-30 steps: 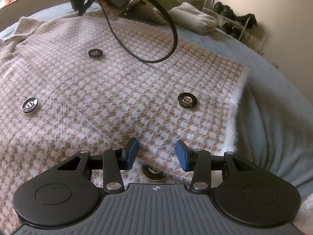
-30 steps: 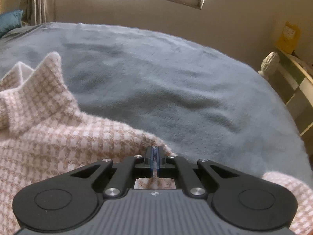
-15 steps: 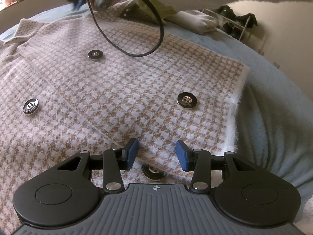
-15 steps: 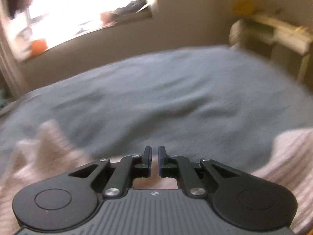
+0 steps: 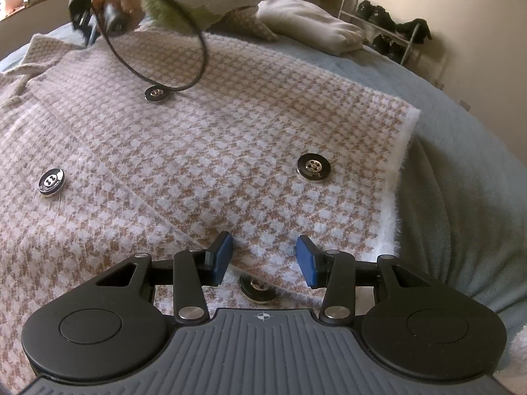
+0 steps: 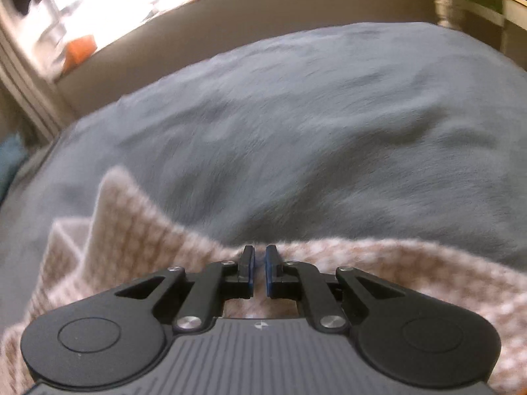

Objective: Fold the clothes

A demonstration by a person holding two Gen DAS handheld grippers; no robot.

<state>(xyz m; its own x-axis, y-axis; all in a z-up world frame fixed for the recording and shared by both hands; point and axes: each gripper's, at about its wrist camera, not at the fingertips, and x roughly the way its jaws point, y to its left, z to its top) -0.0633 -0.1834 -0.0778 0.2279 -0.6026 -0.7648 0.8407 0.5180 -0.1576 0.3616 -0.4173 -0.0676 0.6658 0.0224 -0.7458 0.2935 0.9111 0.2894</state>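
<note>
Released and rolled, right gripper (image 6: 260, 271) gapes slightly, empty, above coat (image 5: 204, 151) collar; left gripper (image 5: 263, 258) half-open, empty, over hem.

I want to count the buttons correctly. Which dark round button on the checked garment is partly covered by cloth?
The dark round button nearest the left hand-held gripper: the front flap's edge covers its upper part. The other three buttons lie fully exposed.

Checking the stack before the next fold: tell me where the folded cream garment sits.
In the left wrist view, the folded cream garment lies at top right on the blue-grey blanket, just beyond the houndstooth coat, before the shoe rack.
</note>
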